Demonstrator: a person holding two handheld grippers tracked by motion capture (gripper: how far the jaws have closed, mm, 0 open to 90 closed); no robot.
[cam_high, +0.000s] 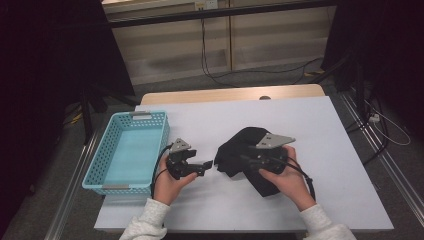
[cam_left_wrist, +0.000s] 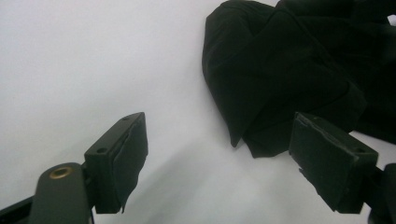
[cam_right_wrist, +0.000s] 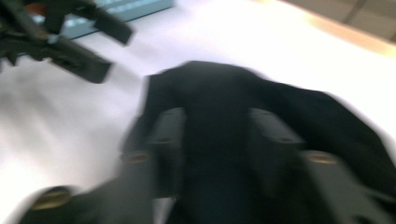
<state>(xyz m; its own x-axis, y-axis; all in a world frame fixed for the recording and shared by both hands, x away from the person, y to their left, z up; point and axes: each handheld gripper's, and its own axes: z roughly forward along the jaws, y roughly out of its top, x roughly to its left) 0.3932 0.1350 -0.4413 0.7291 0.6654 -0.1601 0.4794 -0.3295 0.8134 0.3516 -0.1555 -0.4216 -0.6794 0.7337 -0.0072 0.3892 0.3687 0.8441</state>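
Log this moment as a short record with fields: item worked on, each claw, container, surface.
item: black cloth, crumpled on the white table
left claw: open, nothing between its jaws, aimed at the cloth's edge
right claw: over the cloth, jaws apart; blurred, grip unclear
container: light blue basket, at the table's left edge

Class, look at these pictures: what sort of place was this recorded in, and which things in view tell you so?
Probably a lab or workshop set up for recording handling tasks. A table with a plain white cover stands on metal rails; cables trail across the floor behind it; a person works a black cloth beside a blue basket using hand-held grippers.
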